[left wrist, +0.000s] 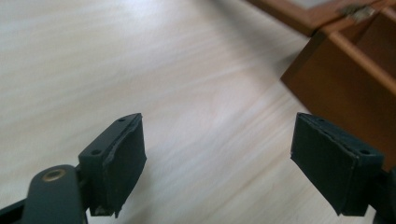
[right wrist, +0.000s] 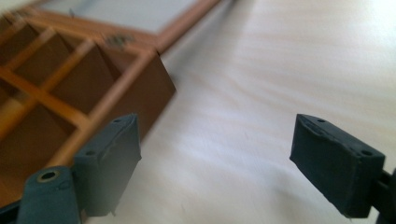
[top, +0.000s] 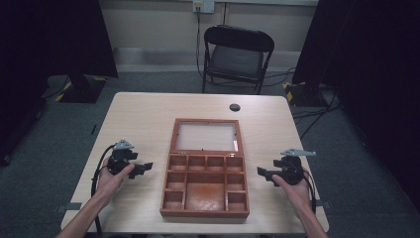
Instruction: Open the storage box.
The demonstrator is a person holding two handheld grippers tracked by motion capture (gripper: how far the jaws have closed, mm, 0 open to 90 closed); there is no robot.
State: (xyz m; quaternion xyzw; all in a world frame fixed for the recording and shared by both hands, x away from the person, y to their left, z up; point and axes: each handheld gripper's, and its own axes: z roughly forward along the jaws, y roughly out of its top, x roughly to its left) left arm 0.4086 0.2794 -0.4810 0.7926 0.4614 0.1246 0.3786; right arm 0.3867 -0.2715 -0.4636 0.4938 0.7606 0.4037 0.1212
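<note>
The wooden box (top: 204, 191) looks stiff and rather heavy; its glass lid (top: 205, 136) seems fragile. Take the frame. The left gripper (top: 143, 168) and right gripper (top: 262, 173) are both released, empty.

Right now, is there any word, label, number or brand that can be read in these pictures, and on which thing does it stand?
None can be read.
The wooden box, its glass lid and the table show no text.
The wall socket is too small to tell.

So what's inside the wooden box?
The box lies open with its lid flat behind it. Its small compartments and the big middle one look empty. Their near corners are hidden by the walls.
</note>
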